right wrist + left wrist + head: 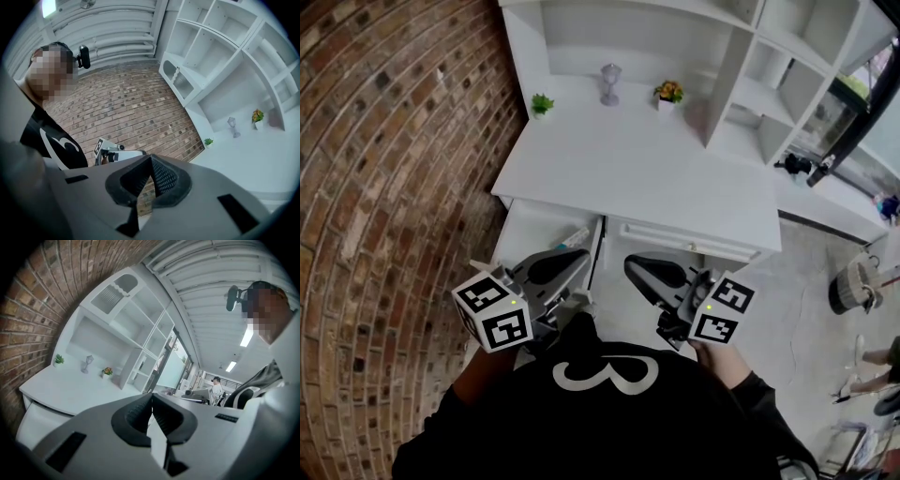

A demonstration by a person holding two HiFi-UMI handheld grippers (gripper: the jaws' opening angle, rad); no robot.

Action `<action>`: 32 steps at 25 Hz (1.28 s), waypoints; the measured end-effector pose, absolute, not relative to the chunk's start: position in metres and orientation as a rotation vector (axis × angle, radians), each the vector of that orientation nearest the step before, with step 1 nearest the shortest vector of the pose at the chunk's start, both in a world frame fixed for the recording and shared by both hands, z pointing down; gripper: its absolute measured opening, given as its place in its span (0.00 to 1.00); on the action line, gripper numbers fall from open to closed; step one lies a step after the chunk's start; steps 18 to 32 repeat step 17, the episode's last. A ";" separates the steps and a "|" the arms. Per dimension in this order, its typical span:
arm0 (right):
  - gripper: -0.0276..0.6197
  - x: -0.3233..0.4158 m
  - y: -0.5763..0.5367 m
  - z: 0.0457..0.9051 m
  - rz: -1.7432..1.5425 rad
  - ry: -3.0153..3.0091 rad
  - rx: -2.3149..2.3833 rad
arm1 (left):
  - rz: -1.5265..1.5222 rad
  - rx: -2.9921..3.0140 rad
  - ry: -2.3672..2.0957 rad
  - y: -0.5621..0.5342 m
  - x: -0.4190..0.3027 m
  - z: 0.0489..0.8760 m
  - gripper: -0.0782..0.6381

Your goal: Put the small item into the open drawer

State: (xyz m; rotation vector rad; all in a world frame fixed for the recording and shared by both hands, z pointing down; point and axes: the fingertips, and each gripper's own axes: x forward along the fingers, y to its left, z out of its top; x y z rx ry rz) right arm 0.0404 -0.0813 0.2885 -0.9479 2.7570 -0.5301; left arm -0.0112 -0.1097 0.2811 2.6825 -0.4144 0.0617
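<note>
Both tools are pulled in close to the person's chest at the bottom of the head view, well back from the white desk surface (pixel 637 164). The left gripper (pixel 572 260) has its dark ribbed fingers (pixel 136 414) pressed together with nothing between them. The right gripper (pixel 636 267) is the same: its fingers (pixel 164 177) meet at the tips and hold nothing.

The open white drawer (pixel 534 230) sticks out under the left end of the surface, just beyond the left gripper. A small pale oblong thing (pixel 575 236) lies slantwise inside it, against its right wall. If that is the task's item, the placing looks done and only the drawing away is left. If not, this is the start, and the next move calls for reaching forward, spreading a pair of fingers and closing on whichever thing is meant.

On the surface, towards the top of the frame, stand a little green potted plant (pixel 542 104), a grey lantern-shaped ornament (pixel 610 83) and a small pot of yellow and orange flowers (pixel 667 92). All three are well apart from the drawer.

The left gripper's body covers the drawer's near end, so more may lie in there unseen. The thing in the drawer is too small to identify. Neither gripper view shows the drawer's inside.
</note>
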 end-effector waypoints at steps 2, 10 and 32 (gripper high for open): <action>0.06 0.042 -0.082 0.290 -0.535 2.756 -0.955 | 0.073 2.683 -0.408 -0.111 -0.009 0.284 0.12; 0.06 0.047 -0.096 0.289 -0.541 2.742 -0.963 | 0.111 2.688 -0.403 -0.122 -0.002 0.285 0.12; 0.06 0.048 -0.117 0.291 -0.541 2.743 -0.963 | 0.120 2.685 -0.413 -0.147 -0.002 0.288 0.12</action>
